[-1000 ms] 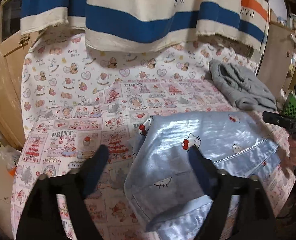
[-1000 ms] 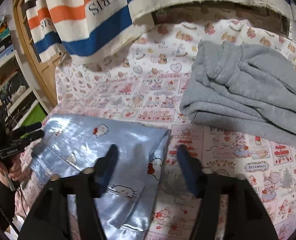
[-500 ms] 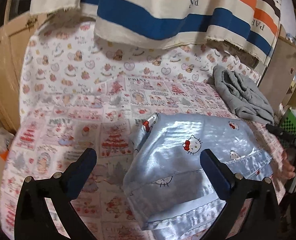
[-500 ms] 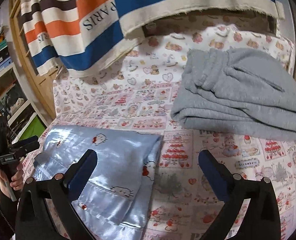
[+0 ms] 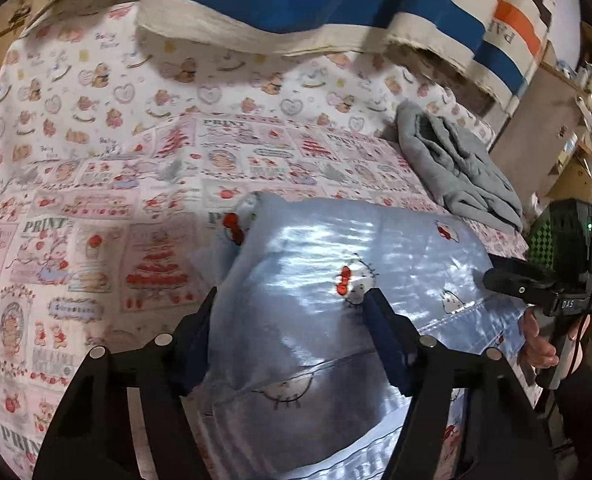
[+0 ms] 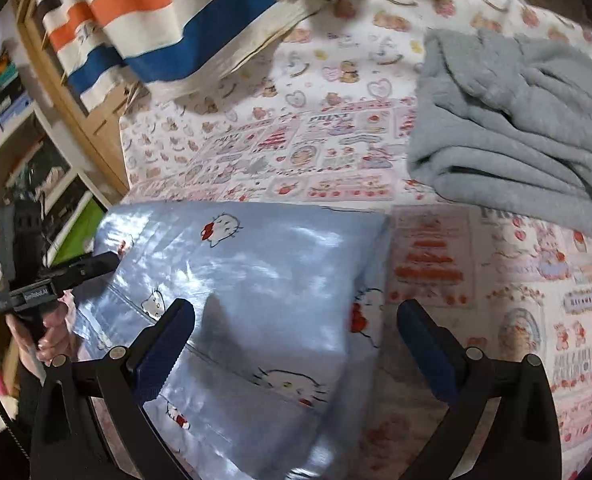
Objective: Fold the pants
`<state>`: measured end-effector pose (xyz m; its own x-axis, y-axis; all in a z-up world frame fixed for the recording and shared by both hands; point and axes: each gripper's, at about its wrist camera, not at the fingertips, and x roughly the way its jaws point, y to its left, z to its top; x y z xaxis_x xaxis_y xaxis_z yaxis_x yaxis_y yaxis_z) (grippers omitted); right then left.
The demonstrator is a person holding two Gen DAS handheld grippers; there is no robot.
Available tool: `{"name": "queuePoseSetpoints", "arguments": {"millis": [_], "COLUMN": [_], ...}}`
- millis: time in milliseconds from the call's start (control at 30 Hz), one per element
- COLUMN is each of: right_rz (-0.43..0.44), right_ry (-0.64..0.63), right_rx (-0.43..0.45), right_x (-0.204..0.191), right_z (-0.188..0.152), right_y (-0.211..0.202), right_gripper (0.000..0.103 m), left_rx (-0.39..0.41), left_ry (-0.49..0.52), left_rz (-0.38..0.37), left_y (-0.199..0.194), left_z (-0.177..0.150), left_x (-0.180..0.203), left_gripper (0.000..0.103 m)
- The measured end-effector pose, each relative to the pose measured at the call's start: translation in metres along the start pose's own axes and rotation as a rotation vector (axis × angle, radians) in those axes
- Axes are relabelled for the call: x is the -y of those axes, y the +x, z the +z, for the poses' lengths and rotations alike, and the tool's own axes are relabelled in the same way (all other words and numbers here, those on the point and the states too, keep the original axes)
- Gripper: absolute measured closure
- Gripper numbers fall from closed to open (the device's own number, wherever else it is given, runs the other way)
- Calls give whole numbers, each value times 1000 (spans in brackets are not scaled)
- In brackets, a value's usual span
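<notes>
Cartoon-print bedsheet (image 5: 96,208), folded blue satin pants (image 5: 336,280), left gripper (image 5: 292,336) jaws closing astride them, right gripper (image 6: 296,336) jaws wide apart

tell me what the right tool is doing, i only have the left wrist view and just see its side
Observer: The right tool is open. Its jaws have just been opening wide, and nothing is pinched.
Operator: where is it over the pants
Observer: It straddles the blue pants' folded edge, with one finger over the satin and the other over the bedsheet.
Operator: grey pile in the way
Observer: No. The grey garment lies farther up the sheet, apart from both pants and tool.
</notes>
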<state>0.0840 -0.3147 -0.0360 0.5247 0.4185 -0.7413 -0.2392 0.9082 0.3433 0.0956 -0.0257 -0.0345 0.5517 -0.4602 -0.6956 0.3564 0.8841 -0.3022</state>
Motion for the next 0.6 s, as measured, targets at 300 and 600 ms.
{"name": "queuePoseSetpoints", "arguments": {"millis": [300, 600], "right_rz": [15, -33], "right_ry": [-99, -101], "right_rx": [-21, 7], "right_x": [-30, -29], "right_z": [-1, -3], "right_y": [12, 11], "right_gripper": [21, 72], "left_rx": [-23, -3], "left_ry": [41, 88], "left_rz": [4, 59], "left_y": [12, 14], "left_z": [-4, -7], "left_x": [16, 30], "left_gripper": [48, 91]}}
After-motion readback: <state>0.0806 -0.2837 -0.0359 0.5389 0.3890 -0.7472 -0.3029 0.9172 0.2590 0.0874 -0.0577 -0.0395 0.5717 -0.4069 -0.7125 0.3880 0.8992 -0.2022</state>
